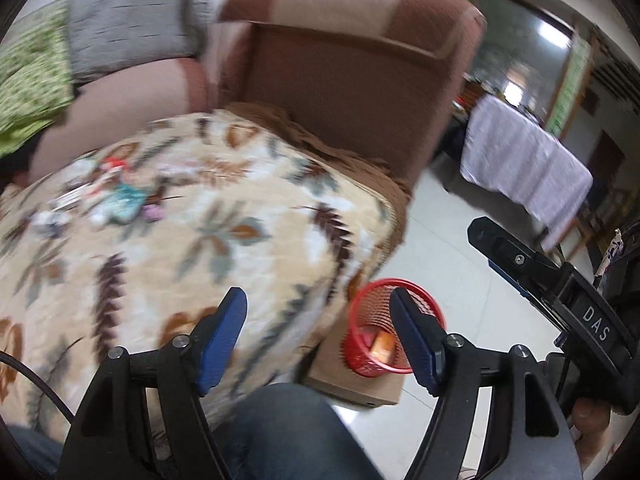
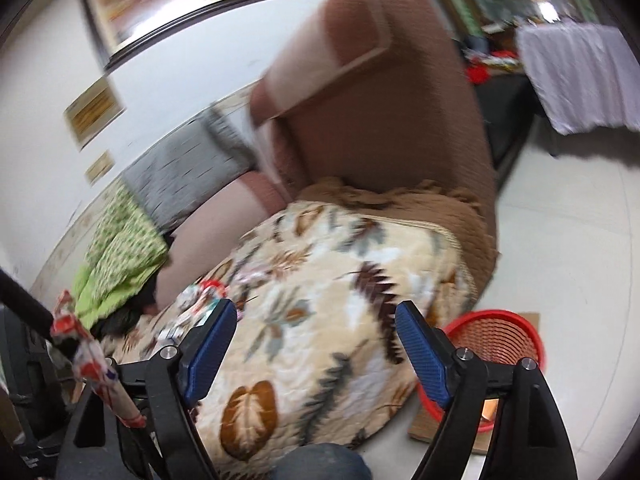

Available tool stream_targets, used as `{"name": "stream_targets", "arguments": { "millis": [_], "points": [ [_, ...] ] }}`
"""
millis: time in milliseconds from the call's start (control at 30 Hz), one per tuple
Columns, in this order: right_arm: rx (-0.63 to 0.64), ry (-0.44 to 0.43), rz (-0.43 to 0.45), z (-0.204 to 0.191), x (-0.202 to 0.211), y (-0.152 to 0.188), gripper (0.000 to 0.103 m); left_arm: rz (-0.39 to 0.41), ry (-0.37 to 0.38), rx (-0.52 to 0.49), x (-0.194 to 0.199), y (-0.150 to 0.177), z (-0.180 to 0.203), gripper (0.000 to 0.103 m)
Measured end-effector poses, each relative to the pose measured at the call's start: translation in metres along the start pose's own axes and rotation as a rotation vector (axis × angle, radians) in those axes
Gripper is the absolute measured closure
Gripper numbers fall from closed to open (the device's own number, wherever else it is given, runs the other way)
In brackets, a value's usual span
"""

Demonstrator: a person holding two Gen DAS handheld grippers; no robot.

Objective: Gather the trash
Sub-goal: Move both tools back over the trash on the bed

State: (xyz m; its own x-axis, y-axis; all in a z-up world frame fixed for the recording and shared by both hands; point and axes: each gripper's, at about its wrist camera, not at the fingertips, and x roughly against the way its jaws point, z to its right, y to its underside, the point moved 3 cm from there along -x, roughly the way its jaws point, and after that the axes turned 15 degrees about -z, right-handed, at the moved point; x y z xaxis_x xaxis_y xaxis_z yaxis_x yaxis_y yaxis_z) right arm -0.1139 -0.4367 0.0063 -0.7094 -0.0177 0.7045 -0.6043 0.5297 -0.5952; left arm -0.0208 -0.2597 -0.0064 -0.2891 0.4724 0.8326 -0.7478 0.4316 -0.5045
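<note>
Left wrist view: left gripper (image 1: 318, 322) spread wide, empty, over a plush leaf-patterned quilt (image 1: 192, 240); blurred crumpled wrappers (image 1: 116, 192) at ten o'clock; red mesh bin (image 1: 386, 332) at three o'clock; right gripper (image 2: 314, 332) likewise agape, empty.

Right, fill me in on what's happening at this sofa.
A person is clearing trash with a handheld gripper in each hand. Both the left gripper and the right gripper are open and hold nothing. Some wrappers lie on the leaf-patterned blanket over the sofa seat. A red mesh bin on the floor beside it already holds some orange trash.
</note>
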Motion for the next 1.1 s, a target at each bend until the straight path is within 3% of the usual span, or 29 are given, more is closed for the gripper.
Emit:
{"name": "stream_targets", "arguments": {
  "millis": [200, 467, 600, 833, 1100],
  "points": [
    [0.141, -0.046, -0.029, -0.078, -0.021, 0.005, 0.015, 0.044, -0.039, 0.175, 0.041, 0.014, -0.083, 0.030],
    [0.294, -0.113, -0.141, -0.156, -0.068, 0.019, 0.015, 0.110, -0.099, 0.387, 0.076, 0.037, -0.177, 0.030],
    [0.342, -0.139, -0.198, -0.178, -0.095, 0.027, 0.015, 0.115, -0.109, 0.477, 0.083, 0.043, -0.217, 0.030],
    [0.357, -0.168, -0.250, -0.194, -0.132, 0.030, 0.015, 0.090, -0.042, 0.607, 0.075, 0.043, -0.272, 0.030],
    [0.371, -0.137, -0.264, -0.199, -0.170, 0.020, 0.015, 0.054, -0.036, 0.645, 0.057, 0.024, -0.298, 0.030]
  ]
}}
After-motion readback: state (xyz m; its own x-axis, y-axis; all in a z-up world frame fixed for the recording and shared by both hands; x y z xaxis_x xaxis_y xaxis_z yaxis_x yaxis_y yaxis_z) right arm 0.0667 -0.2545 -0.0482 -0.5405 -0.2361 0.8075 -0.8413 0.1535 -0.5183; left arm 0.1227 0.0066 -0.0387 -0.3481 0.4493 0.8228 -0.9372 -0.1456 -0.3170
